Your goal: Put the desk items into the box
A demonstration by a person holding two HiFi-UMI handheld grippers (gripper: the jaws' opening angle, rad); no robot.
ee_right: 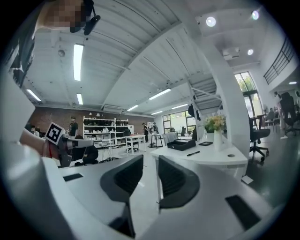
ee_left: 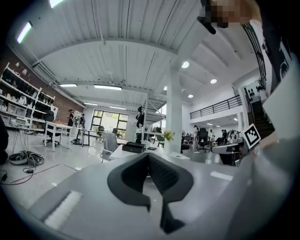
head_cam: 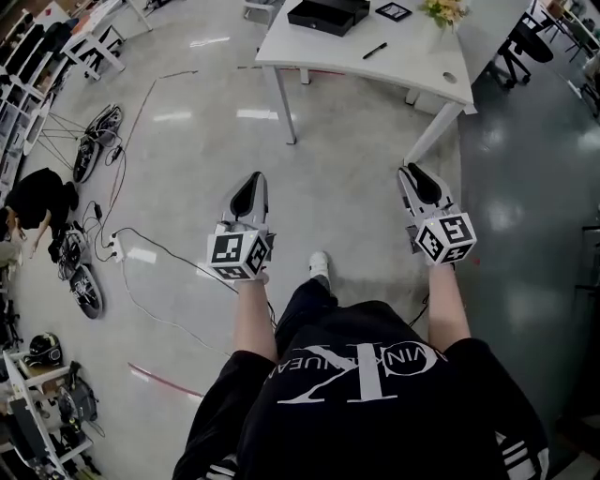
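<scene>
**Walk-up to the desk, nothing picked up yet**

The left tongs (head_cam: 251, 178) are clenched on nothing, pads together, pointing level over the floor (head_cam: 347, 187). Ahead of them and well apart stands the white desk (head_cam: 375, 70). It bears a black box (head_cam: 328, 15), a black pen (head_cam: 375, 50), a small dark square item (head_cam: 394, 11) and a vase of flowers (ee_right: 216, 138). The right tongs (head_cam: 410, 172) are released, jaws apart with only air between them.

This looks like the approach before the first pick. Next, both tongs need to get near the desk. The pen, ahead of the right tongs, seems the readiest grab, and the left tongs must open first.

The box is cut off at the head view's top edge, so its inside cannot be read, and the square item is too small to name
</scene>
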